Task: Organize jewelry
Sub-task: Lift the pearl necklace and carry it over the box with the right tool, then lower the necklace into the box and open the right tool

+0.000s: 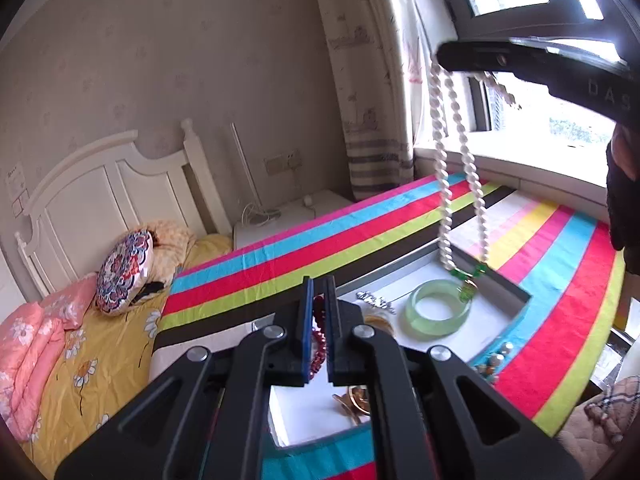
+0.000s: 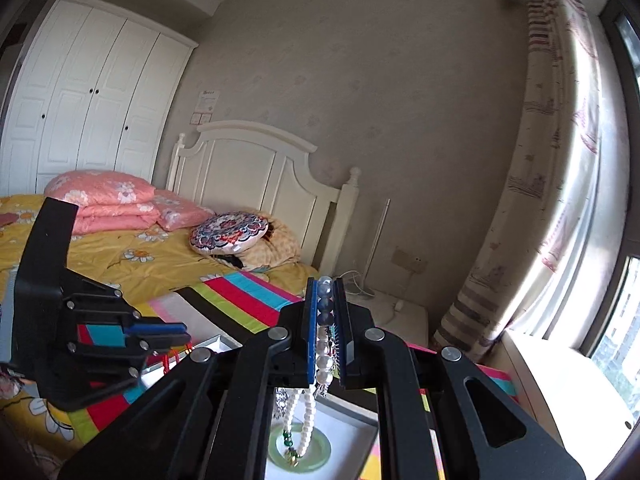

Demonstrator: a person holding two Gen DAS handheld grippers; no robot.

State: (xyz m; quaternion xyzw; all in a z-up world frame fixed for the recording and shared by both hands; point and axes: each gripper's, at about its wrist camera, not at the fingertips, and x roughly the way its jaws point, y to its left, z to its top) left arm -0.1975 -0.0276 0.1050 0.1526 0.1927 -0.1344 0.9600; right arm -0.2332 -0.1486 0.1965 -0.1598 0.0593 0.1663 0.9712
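My left gripper (image 1: 319,280) is shut on a red bead string (image 1: 319,322), which shows between its blue pads above the near end of the white jewelry tray (image 1: 510,282). High at the right, my right gripper (image 1: 442,56) is shut on a white pearl necklace (image 1: 444,160). The necklace hangs in a long loop, and its green pendant (image 1: 466,282) dangles just over a pale green jade bangle (image 1: 438,314) in the tray. In the right wrist view the pearl necklace (image 2: 323,356) runs between the right gripper (image 2: 325,280) pads, and the left gripper (image 2: 182,332) is at the lower left.
A striped, many-coloured cloth (image 1: 280,248) covers the table. The tray also holds a silver brooch (image 1: 374,300) and a gold piece (image 1: 356,400). Small beads (image 1: 494,362) lie beside the tray. A bed (image 2: 120,252) stands to the left, with a window and curtain (image 2: 560,200) to the right.
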